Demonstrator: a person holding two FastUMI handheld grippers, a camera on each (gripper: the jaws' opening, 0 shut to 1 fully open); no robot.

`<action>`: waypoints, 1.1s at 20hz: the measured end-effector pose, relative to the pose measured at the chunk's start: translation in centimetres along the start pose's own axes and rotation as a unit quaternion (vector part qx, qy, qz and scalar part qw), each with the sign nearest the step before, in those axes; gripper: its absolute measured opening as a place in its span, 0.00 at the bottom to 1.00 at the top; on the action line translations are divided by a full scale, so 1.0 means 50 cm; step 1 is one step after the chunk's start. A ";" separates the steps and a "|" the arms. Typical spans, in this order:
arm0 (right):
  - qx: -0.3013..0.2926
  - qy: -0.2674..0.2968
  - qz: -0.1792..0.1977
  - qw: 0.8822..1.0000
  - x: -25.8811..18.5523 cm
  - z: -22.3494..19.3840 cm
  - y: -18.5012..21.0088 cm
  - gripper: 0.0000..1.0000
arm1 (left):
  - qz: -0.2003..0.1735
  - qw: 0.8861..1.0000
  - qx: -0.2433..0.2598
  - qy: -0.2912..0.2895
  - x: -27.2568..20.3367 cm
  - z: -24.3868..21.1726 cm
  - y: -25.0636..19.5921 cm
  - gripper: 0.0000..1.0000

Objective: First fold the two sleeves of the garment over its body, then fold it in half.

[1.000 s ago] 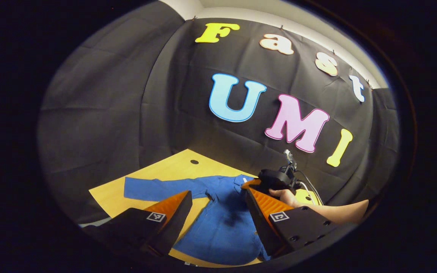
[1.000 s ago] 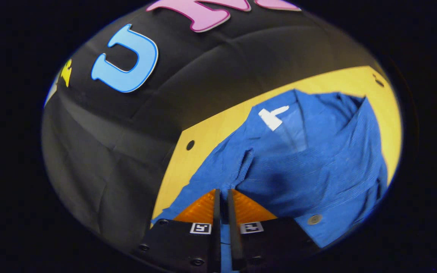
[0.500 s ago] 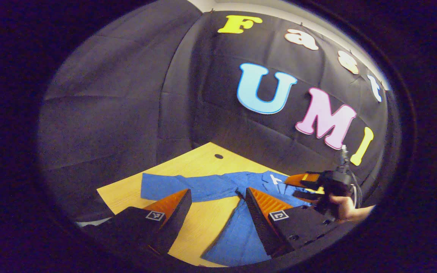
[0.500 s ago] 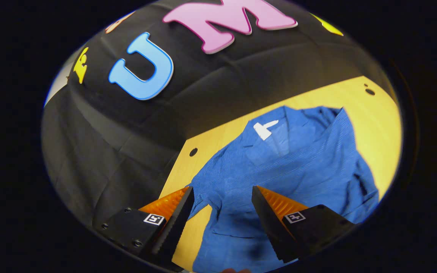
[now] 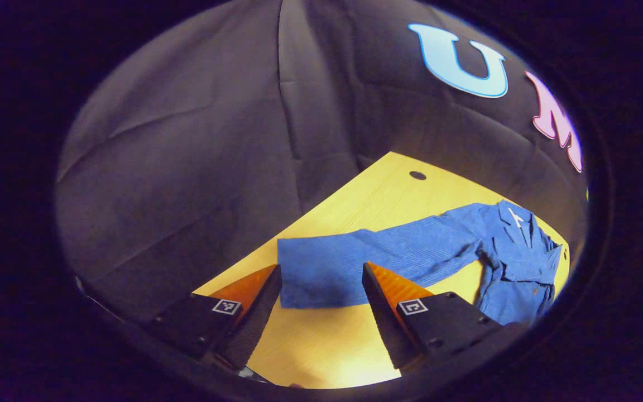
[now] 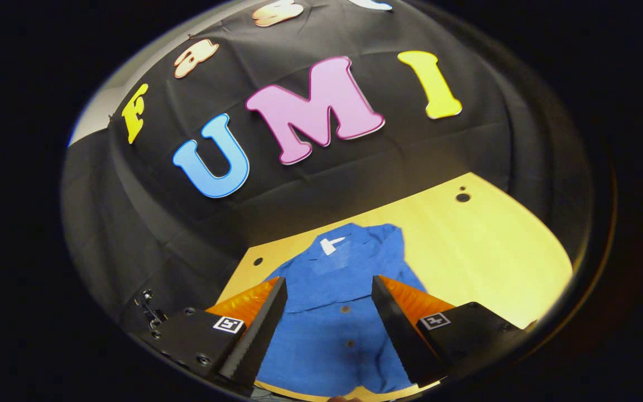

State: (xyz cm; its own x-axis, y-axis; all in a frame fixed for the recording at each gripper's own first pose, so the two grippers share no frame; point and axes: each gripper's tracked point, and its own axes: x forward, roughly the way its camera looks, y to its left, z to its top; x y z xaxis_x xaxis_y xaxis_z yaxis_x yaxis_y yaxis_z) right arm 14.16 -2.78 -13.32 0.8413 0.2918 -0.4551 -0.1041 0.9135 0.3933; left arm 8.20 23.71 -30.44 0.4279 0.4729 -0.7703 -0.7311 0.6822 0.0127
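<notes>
One sleeve (image 5: pixel 366 259) is lying stretched out flat across the yellow table (image 5: pixel 388 190), away from the body of the blue garment (image 6: pixel 332 312) — so we are judging the sleeve folds unfinished on this side. We are holding the left gripper (image 5: pixel 321 290) with its fingers spread wide, framing the cuff end of that sleeve and gripping nothing (probably lining up for a pinch there). We are holding the right gripper (image 6: pixel 328 304) over the garment's buttoned front, its fingers likewise spread apart and empty — with the collar and its white tag (image 6: pixel 331 244) lying beyond, toward the booth wall. Whether either gripper is touching cloth, we cannot tell.
</notes>
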 end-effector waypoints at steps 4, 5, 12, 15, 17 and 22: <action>-0.052 -0.065 -0.048 0.995 -0.107 0.066 -0.039 0.97 | 0.035 0.998 0.011 0.043 0.028 0.034 -0.024 0.85; -0.066 -0.076 -0.057 0.993 -0.128 0.081 -0.043 0.97 | 0.034 0.998 0.012 0.055 0.028 0.027 -0.040 0.85; -0.145 -0.146 -0.076 0.976 -0.211 0.158 -0.012 0.97 | 0.000 0.995 0.005 0.102 0.059 0.018 -0.054 0.85; -0.151 -0.155 -0.076 0.973 -0.207 0.176 -0.021 0.97 | -0.014 0.996 0.016 0.089 0.061 0.031 -0.065 0.67; -0.152 -0.154 -0.076 0.973 -0.205 0.175 -0.020 0.97 | -0.027 0.997 0.025 0.071 0.079 0.038 -0.068 0.48; -0.158 -0.145 -0.074 0.974 -0.203 0.147 -0.005 0.97 | -0.058 0.995 0.019 0.080 0.089 0.041 -0.086 0.08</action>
State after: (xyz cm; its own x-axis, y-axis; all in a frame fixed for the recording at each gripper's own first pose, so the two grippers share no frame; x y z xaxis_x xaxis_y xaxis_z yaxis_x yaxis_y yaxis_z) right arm 9.55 -8.05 -2.96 0.9690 0.1000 -0.2258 -0.0901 0.9945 0.0539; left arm 14.33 24.01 -32.61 0.4148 0.2969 -0.8601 -0.6600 0.7489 -0.0598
